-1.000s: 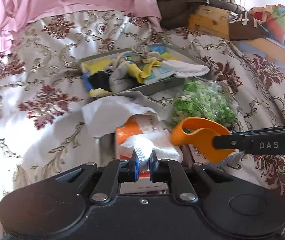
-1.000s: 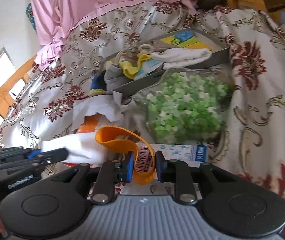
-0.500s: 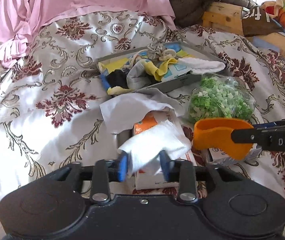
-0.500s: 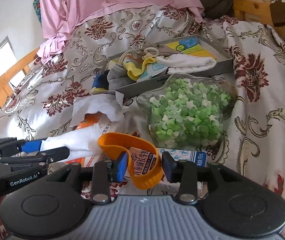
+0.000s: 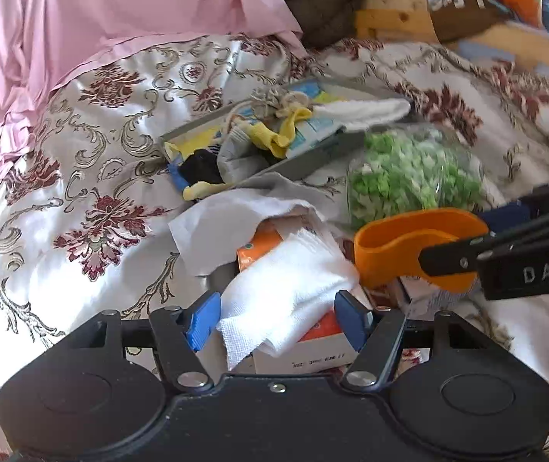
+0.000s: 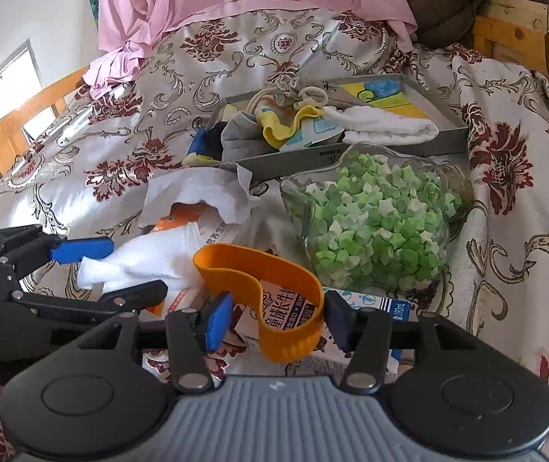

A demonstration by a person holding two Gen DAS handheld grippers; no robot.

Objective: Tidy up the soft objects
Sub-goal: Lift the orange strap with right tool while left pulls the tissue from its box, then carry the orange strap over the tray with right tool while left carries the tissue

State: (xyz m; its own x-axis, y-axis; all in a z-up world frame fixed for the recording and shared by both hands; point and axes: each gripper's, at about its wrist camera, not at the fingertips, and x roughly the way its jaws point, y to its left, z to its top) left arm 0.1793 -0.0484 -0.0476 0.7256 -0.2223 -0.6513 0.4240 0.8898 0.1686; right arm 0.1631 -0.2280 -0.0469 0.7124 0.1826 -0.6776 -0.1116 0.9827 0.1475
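While both tongs are opening, left tongs straddle white cloth, right tongs orange band.

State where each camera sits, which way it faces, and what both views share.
Left wrist: on the left gripper, facing down over the bed at the white cloth between its opening jaws; right gripper enters at right.
Right wrist: on the right gripper, jaws opening around the orange band; left gripper at left.
Shared: cloth, band, grey tray, green-filled bowl.

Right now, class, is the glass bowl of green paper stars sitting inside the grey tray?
No: the bowl stands on the bedspread, just in front of the tray.
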